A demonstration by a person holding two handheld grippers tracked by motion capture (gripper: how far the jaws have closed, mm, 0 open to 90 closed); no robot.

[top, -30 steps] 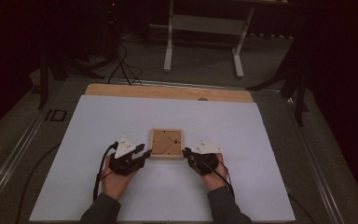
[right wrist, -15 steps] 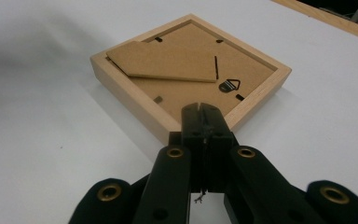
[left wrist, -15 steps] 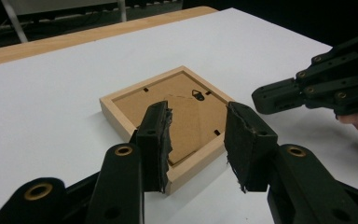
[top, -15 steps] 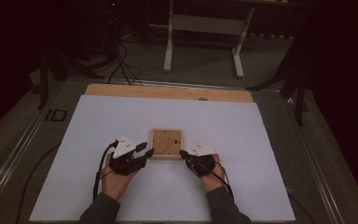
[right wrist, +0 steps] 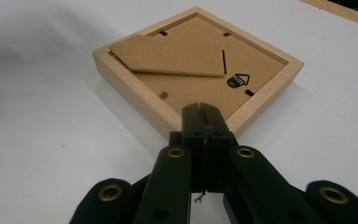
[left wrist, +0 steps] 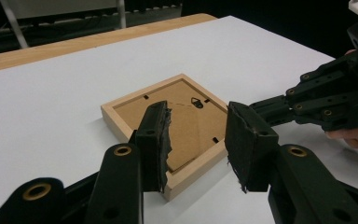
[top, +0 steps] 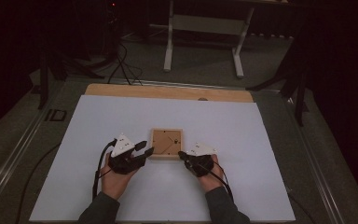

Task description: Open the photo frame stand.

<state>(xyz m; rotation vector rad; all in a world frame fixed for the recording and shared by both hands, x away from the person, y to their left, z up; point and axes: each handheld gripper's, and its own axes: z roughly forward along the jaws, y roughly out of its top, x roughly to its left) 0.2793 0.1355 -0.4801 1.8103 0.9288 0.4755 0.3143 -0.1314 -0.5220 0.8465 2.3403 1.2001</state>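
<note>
On the white tabletop (top: 242, 140), the wooden picture frame (top: 167, 143) lies face down; left gripper (top: 145, 148) open at its corner, right gripper (top: 182, 154) fully closed, empty.

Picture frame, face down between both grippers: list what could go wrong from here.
1. The right hand-held gripper is shut, with its tip at a corner of the picture frame; a push may slide the frame across the white table.
2. The left hand-held gripper straddles the near rim; closing might catch the propped stand flap.
</note>
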